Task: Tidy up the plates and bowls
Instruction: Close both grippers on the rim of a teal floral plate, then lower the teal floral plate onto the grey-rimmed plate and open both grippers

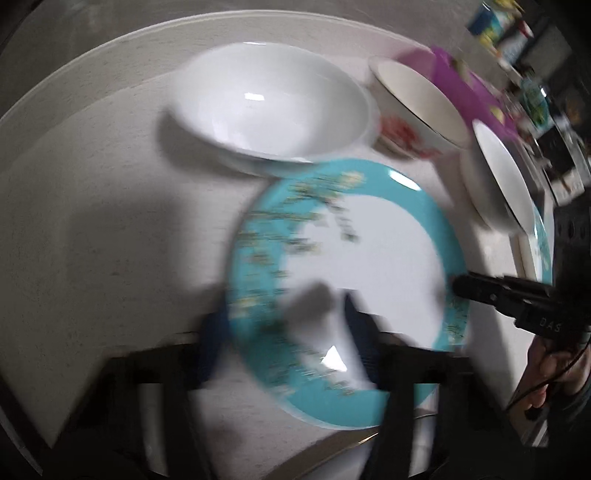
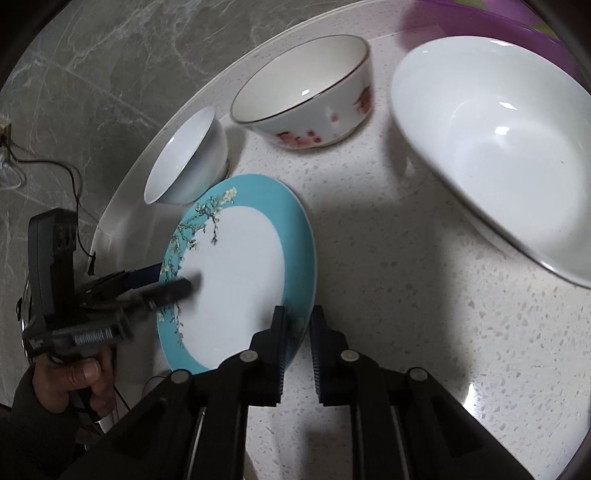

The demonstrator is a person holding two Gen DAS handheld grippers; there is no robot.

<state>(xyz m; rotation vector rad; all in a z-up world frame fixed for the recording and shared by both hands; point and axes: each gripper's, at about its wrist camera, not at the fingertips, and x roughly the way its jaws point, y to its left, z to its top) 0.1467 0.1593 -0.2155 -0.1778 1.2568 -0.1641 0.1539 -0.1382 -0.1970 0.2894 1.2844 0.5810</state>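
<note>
A teal-rimmed plate with a blossom pattern (image 1: 369, 266) (image 2: 240, 273) is tilted up off the white round table. My left gripper (image 1: 284, 328) straddles its rim, one finger above and one below; it shows in the right wrist view (image 2: 170, 284). My right gripper (image 2: 297, 321) is shut on the opposite rim, and it shows in the left wrist view (image 1: 461, 286). A large white bowl (image 1: 273, 110) (image 2: 498, 147), a bowl with red flowers (image 1: 417, 107) (image 2: 306, 92) and a small white bowl (image 1: 495, 177) (image 2: 184, 155) stand beyond the plate.
A purple plastic container (image 1: 461, 81) (image 2: 491, 18) sits behind the bowls. The table's glass edge (image 2: 177, 122) runs close behind the small bowl, with grey marble floor (image 2: 92, 74) beyond. Cluttered items (image 1: 532, 74) lie far right.
</note>
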